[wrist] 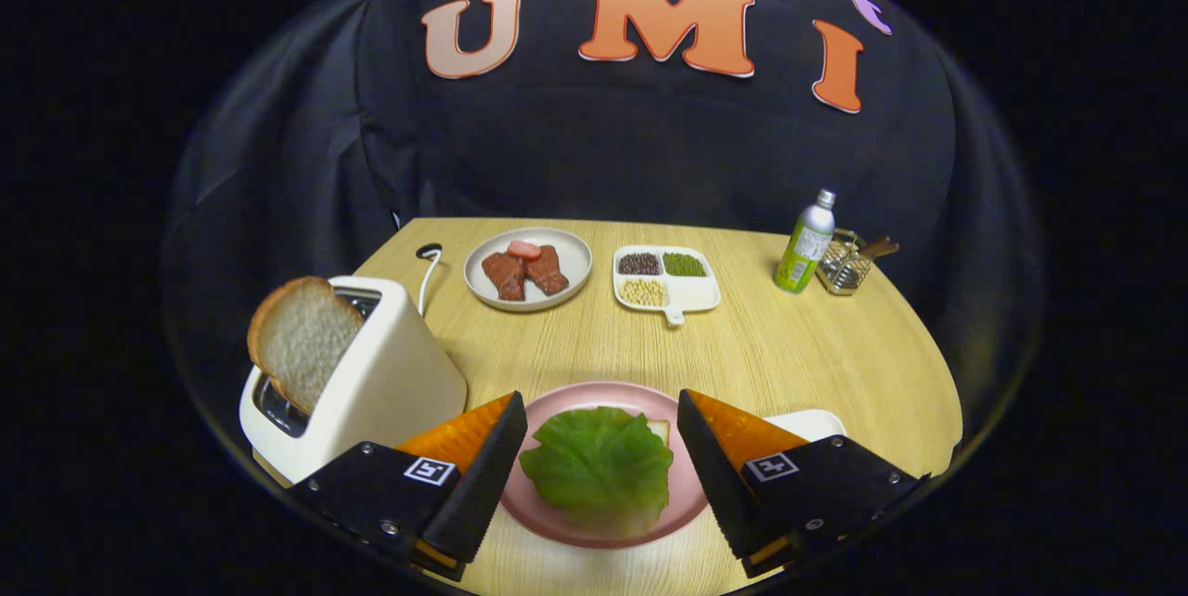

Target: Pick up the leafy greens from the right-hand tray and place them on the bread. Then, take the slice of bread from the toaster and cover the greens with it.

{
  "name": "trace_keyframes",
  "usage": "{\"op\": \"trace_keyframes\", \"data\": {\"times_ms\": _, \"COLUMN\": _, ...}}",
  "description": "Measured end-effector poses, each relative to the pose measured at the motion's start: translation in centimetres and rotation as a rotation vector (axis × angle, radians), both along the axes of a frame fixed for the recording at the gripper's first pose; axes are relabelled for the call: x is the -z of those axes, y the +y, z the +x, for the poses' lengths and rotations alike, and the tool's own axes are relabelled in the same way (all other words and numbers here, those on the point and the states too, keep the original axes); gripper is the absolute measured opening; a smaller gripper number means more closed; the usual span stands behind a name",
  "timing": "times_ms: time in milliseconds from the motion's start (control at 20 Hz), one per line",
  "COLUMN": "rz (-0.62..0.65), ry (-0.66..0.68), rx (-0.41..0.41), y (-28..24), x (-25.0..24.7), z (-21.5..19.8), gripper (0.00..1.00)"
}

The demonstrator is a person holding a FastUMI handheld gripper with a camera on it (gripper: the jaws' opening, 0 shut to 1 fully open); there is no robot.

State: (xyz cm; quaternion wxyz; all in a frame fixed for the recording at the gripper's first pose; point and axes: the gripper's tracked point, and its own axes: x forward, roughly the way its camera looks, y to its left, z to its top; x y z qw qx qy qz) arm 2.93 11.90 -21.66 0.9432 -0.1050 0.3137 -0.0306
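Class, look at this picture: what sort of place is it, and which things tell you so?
Likely a staged kitchen table in a cloth-walled booth: a toaster holding bread, a plate with greens between the open hand-held gripper fingers, and a bottle.

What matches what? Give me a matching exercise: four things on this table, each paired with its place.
Things:
1. green lettuce leaf
2. slice of white bread
3. brown meat pieces
4. green bottle with silver cap

Places:
A. beside the wire basket
B. on the pink plate, between the open gripper fingers
C. on the grey round plate
D. in the cream toaster

Pairs: 1-B, 2-D, 3-C, 4-A
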Motion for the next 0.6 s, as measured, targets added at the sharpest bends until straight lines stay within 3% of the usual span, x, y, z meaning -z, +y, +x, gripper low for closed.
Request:
{"op": "trace_keyframes", "data": {"times_ms": 300, "rz": 0.033, "ry": -0.099, "rx": -0.049, "y": 6.5, "x": -4.0, "z": 1.3, "gripper": 0.97}}
{"op": "trace_keyframes", "data": {"times_ms": 600, "rz": 0.077, "ry": -0.137, "rx": -0.14, "y": 13.8, "x": -4.8, "z": 1.2, "gripper": 0.98}}
